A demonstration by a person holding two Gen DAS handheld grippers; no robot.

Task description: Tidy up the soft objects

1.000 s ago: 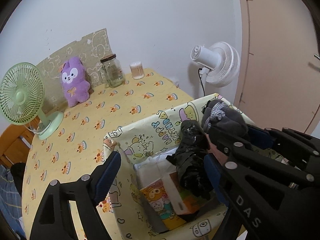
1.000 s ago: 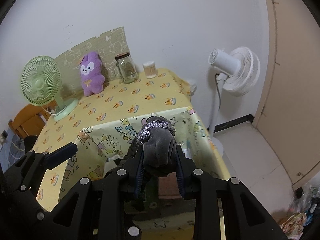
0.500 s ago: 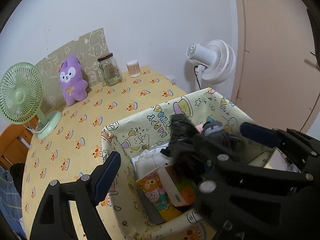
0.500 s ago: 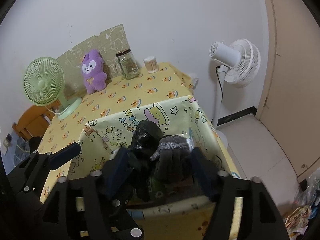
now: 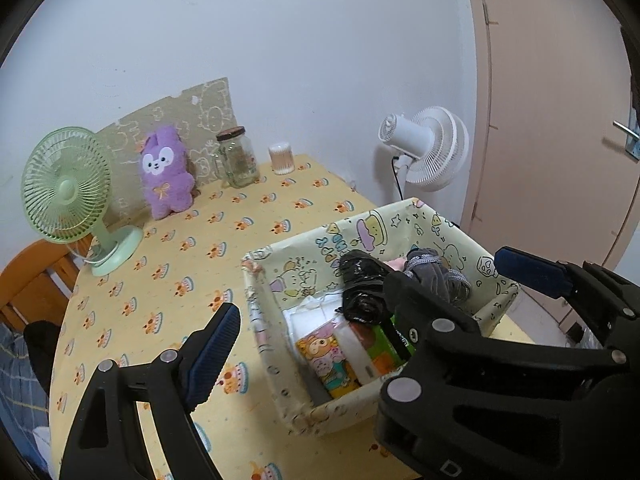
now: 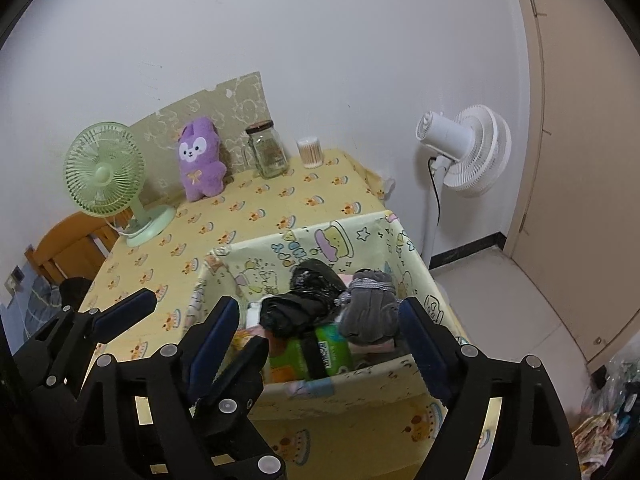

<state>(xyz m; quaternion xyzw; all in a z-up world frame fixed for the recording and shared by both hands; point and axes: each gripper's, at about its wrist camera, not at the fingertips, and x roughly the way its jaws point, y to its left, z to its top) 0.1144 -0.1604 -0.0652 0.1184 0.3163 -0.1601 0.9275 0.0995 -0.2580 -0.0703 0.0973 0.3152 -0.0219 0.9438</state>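
Two fans (image 6: 105, 169), one purple plush (image 6: 199, 165)

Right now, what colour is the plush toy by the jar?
Purple, with a white face; the plush toy shows best in the right wrist view.

Green desk fan (image 5: 64, 196), glass jar (image 5: 237, 158) & swab tub (image 5: 281, 159) on table; white fan (image 5: 430, 148) by door.
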